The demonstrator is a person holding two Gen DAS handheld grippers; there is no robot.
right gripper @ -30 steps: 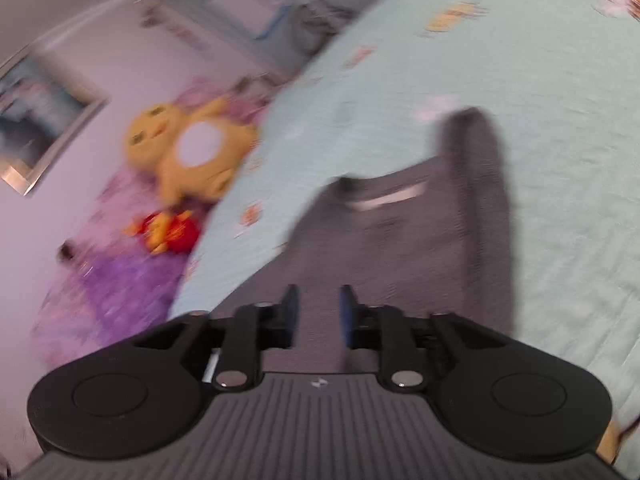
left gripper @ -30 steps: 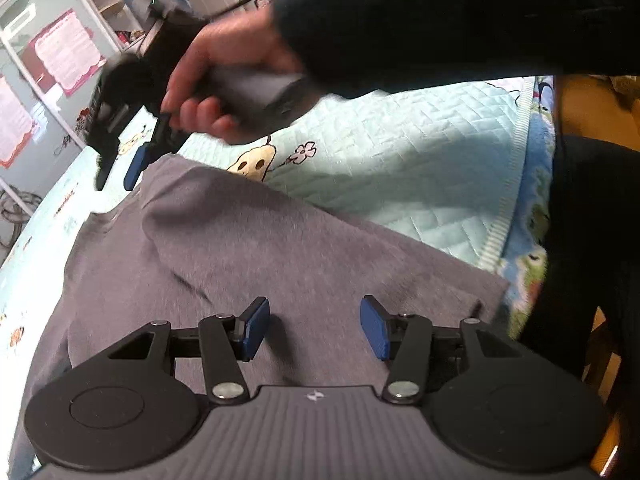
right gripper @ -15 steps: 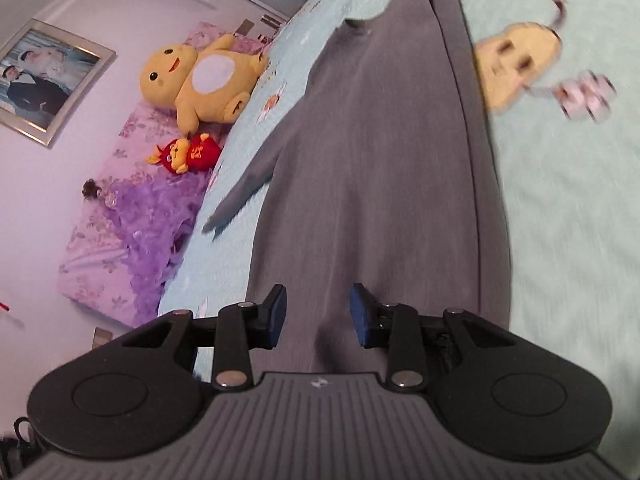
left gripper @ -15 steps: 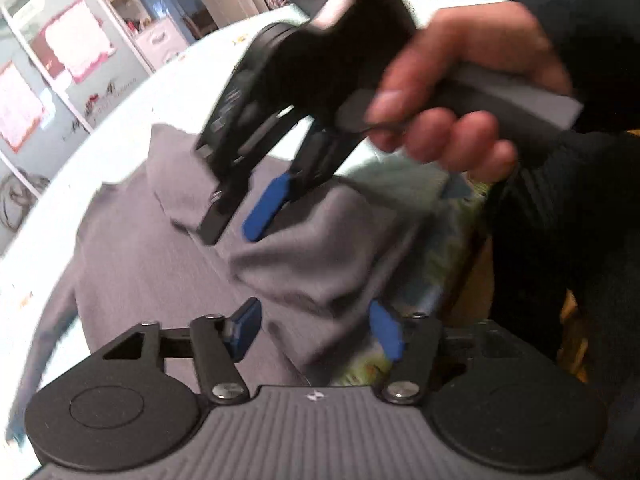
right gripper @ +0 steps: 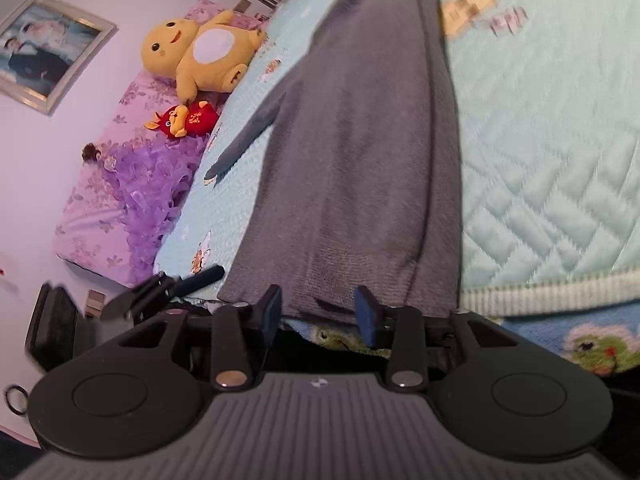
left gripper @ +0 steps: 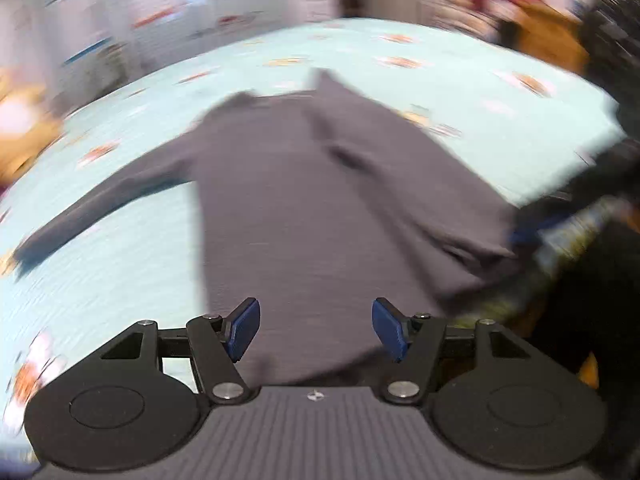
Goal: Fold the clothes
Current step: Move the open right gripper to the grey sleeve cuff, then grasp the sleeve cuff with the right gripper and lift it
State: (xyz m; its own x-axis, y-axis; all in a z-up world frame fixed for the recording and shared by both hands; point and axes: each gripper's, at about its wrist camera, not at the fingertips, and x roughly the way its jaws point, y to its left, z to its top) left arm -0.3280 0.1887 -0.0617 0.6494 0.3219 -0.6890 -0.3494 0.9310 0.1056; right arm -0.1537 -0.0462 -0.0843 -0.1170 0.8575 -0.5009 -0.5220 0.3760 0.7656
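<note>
1. On the bed, a grey knit sweater (right gripper: 360,152) lies spread across a pale turquoise quilt (right gripper: 552,184), its hem at the near edge, just ahead of both grippers.
2. Motion blur smears almost all of the left wrist view; the room beyond the bed at 12 o'clock is streaks of colour with nothing legible.
3. The left gripper (left gripper: 316,330) stands open over the hem, its blue pads wide apart and holding nothing.
4. At 3 o'clock in that view, a dark shape with a glint of blue meets the sweater's lifted corner (left gripper: 480,256); blur hides what it is and whether it grips the cloth.
5. The right gripper (right gripper: 318,314) is also open, with its fingers either side of the hem edge and empty; whether the pads touch the fabric cannot be told.
6. The sweater's right-hand side is folded inward as a long straight strip toward 12 o'clock, while one sleeve (right gripper: 256,128) tapers out flat toward 10 o'clock.
7. The sweater shows a fine ribbed weave; the quilt is stitched in a raised basket pattern with a pale corded border and cartoon prints.
8. A yellow plush toy (right gripper: 200,56) and a small red plush (right gripper: 186,120) sit at 11 o'clock on purple floral bedding with a ruffled frill.
9. A framed picture (right gripper: 44,52) on the wall at 10 o'clock is cut by the lens edge.
</note>
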